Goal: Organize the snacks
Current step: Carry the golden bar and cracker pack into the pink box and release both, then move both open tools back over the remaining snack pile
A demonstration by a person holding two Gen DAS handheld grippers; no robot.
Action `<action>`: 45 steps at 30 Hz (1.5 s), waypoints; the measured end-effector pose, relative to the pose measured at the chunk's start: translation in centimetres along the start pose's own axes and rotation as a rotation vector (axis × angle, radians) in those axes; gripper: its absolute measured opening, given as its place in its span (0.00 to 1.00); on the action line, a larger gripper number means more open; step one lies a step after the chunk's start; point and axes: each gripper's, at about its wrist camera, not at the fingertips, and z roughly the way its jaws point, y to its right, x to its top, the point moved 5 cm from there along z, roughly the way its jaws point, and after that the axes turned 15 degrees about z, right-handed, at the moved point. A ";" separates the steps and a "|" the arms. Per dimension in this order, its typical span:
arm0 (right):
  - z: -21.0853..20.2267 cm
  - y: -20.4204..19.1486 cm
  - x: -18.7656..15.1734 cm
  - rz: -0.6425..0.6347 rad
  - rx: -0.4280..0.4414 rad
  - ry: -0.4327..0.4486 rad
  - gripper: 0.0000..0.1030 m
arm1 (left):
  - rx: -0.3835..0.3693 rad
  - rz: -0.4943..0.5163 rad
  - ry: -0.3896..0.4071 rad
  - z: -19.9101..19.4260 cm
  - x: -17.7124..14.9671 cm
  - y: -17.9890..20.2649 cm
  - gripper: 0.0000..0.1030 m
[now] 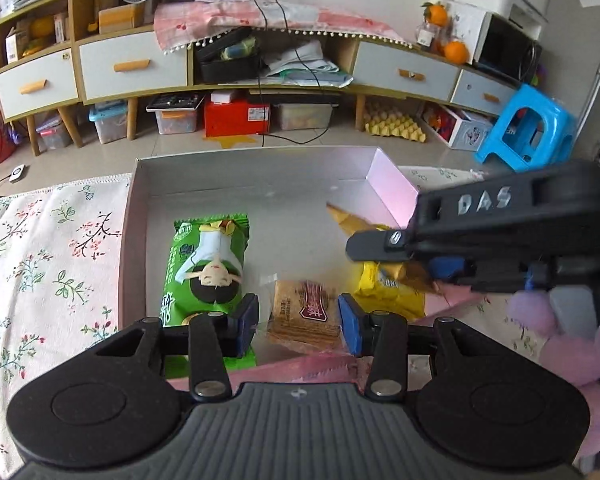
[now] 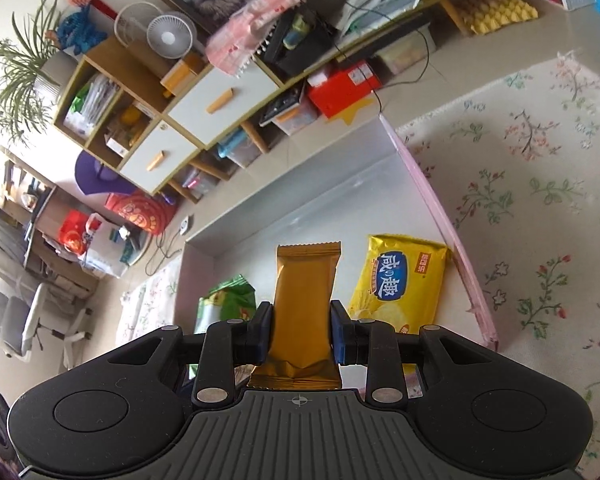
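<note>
A shallow box (image 1: 260, 184) with pink walls and a grey floor lies on the floral cloth. A green snack packet (image 1: 208, 268) lies at its left and a yellow biscuit bag (image 1: 384, 294) at its right. My left gripper (image 1: 302, 322) is shut on a clear-wrapped cracker packet (image 1: 306, 312), held low over the box's near edge. From the right, my right gripper (image 1: 364, 248) reaches over the box, shut on a gold wrapper (image 1: 346, 220). In the right wrist view the gold packet (image 2: 304, 292) stands between the pads of the right gripper (image 2: 302, 332), with the yellow bag (image 2: 400, 280) and green packet (image 2: 228, 304) below.
The floral tablecloth (image 1: 52, 264) spreads around the box. Beyond the table stand a low cabinet (image 1: 132, 64) with drawers, storage bins, a red box (image 1: 236, 118) and a blue stool (image 1: 528, 128). A purple fuzzy sleeve (image 1: 572, 344) shows at the right.
</note>
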 end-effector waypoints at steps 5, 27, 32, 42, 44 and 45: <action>0.8 0.3 -0.1 0.003 -0.017 -0.002 0.29 | 0.004 -0.004 -0.006 0.1 0.0 0.0 0.39; -0.3 0.2 0.3 -0.001 -0.012 0.015 0.45 | 0.041 0.023 0.001 0.7 0.5 0.1 0.49; -1.6 -0.4 0.1 -0.040 -0.022 0.027 0.54 | 0.058 0.044 -0.014 -0.3 0.3 0.5 0.62; -5.1 -1.4 -1.2 -0.114 -0.072 0.045 0.76 | 0.091 0.030 -0.037 -2.9 -0.6 0.6 0.85; -5.9 -1.5 -1.6 -0.120 -0.080 0.039 0.78 | 0.097 0.015 -0.056 -3.4 -0.7 0.5 0.89; -6.2 -1.5 -1.8 -0.125 -0.087 0.036 0.80 | 0.096 0.002 -0.069 -3.7 -0.9 0.4 0.92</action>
